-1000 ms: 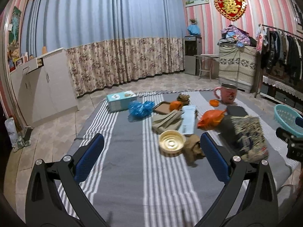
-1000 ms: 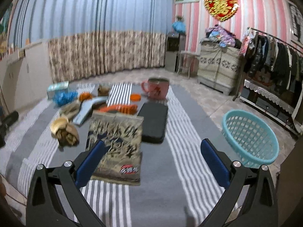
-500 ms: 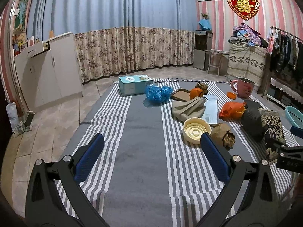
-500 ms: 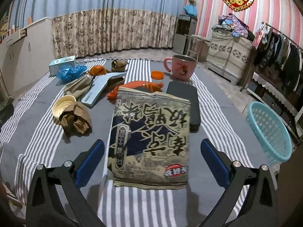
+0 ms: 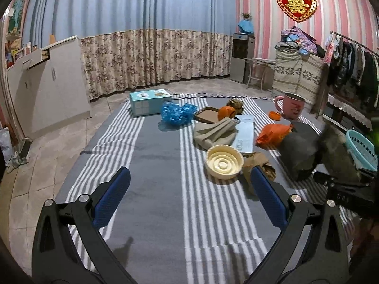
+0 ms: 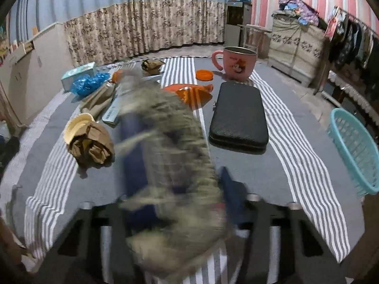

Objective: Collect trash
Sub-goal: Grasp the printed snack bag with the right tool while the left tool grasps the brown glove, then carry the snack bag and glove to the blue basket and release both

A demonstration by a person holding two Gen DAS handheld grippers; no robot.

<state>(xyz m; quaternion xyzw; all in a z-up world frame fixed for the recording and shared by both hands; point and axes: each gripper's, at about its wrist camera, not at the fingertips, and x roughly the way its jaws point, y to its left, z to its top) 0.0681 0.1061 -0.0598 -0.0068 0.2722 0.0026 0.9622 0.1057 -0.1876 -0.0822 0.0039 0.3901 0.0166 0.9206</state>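
- A grey cloth with white stripes covers the low surface, and tiled floor runs along its left side.
- Blue curtains with a floral lower band close off the far wall; pink striped wallpaper carries a red heart ornament.
- White cabinets stand at the left. A clothes rack and a covered chest piled with fabric stand at the right.
- The left gripper hangs over bare cloth with its blue pads wide apart and nothing between them.
- The right gripper has its jaws closing with the printed snack bag between them; the bag is motion-blurred and bunched, and I cannot tell whether the pads press it yet.
- A crumpled brown paper wad lies left of the bag, touching a cream plastic lid.
- A black case lies right of the bag, with an orange plastic bag just behind.
- A pink mug stands at the far end, a small orange lid beside it.
- A blue plastic bag and a teal box sit at the far left of the cloth.
- A teal basket sits off the cloth's right edge.
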